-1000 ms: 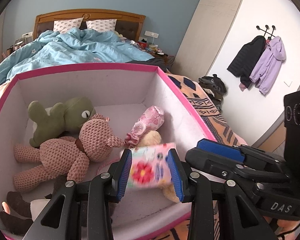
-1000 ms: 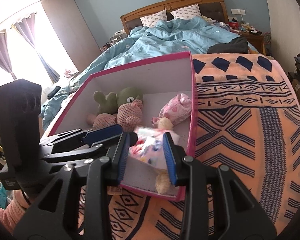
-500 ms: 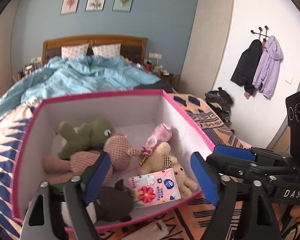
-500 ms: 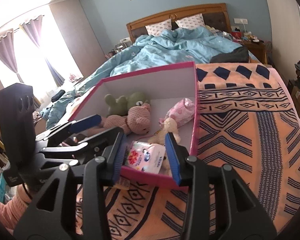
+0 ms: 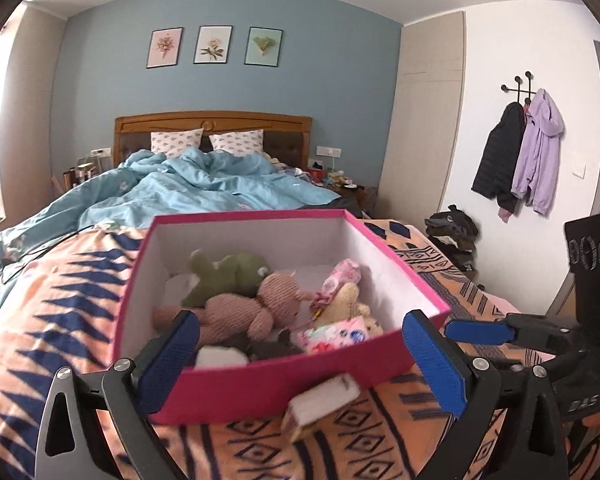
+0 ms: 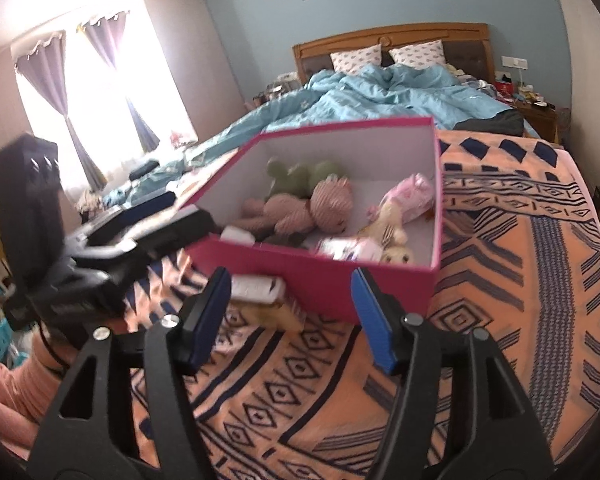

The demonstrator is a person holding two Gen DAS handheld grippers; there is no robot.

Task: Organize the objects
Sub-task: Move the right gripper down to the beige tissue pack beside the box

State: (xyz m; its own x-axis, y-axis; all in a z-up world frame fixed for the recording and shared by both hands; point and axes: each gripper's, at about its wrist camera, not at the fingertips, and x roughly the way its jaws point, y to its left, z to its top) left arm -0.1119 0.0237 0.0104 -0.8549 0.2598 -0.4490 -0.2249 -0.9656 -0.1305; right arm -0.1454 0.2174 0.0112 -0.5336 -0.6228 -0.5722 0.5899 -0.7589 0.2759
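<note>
Both hand-held grippers, left [image 5: 300,354] and right [image 6: 290,308], gape wide and hold nothing. They face the pink box [image 5: 284,384], where a floral tissue pack [image 5: 334,335] lies among plush toys.

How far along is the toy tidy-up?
Done: green plush, pink knitted doll and floral packet lie inside the pink box. In hand: nothing; left hand-held gripper and right hand-held gripper are both open and empty. Left: a small white item on the blanket against the box's front.
</note>
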